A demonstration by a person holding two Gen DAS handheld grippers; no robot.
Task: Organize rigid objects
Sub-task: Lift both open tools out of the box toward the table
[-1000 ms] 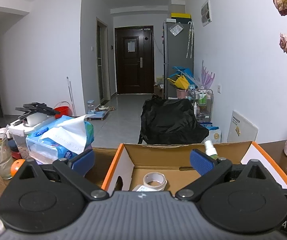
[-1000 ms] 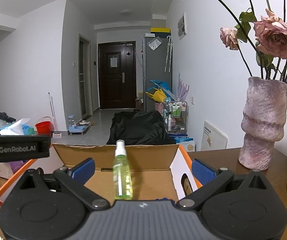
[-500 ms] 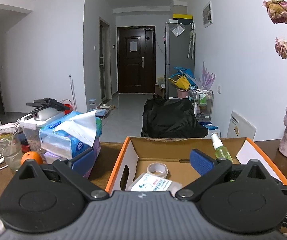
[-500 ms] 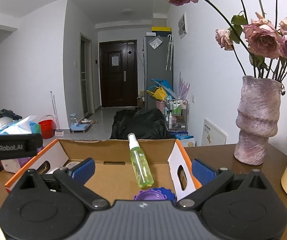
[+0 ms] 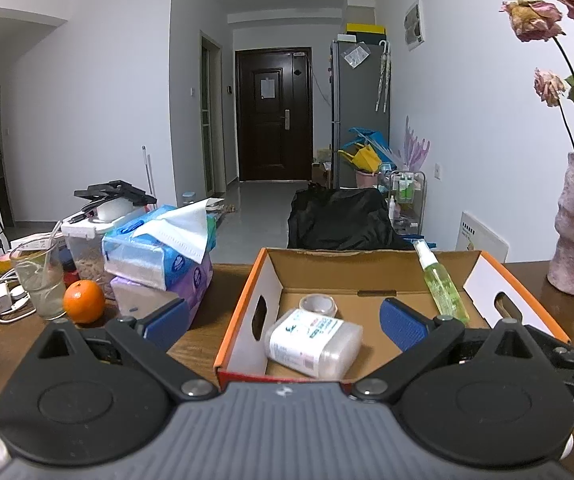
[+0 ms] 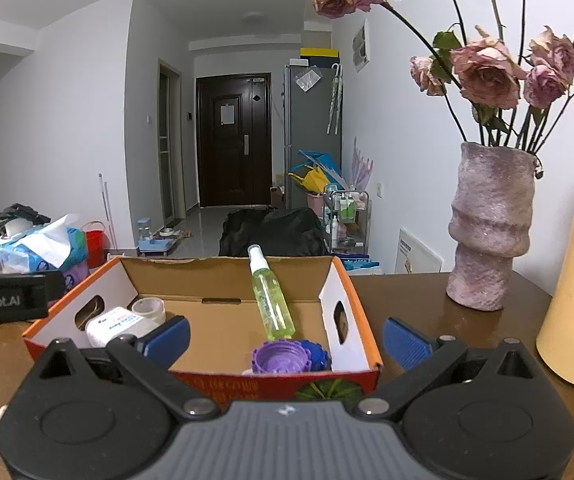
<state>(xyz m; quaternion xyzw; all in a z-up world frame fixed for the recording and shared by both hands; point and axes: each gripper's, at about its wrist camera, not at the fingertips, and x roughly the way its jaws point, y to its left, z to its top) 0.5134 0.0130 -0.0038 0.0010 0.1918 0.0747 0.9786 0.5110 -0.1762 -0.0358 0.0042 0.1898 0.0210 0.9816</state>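
Counter (image 5: 207, 340): brown wood; it carries the box, the vase and the tissue packs.
Cardboard box (image 6: 351, 292): open, orange rim, in the middle of the counter.
Vase (image 6: 491, 232): pink, with dry roses, right of the box, apart from it.
Tissue packs (image 5: 159, 256): stacked, left of the box.
Left gripper (image 5: 283, 322): released, holding nothing, above the near edge of the box.
Right gripper (image 6: 285, 340): released, holding nothing, before the box.
Spray bottle (image 6: 269, 300): green, inside the box, leaning on the far wall.
White container (image 5: 313, 342): lying in the near left corner of the box.
Tape roll (image 5: 319, 305): inside the box, just behind the white container.
Purple cap (image 6: 281, 356): inside the box, at the near wall.
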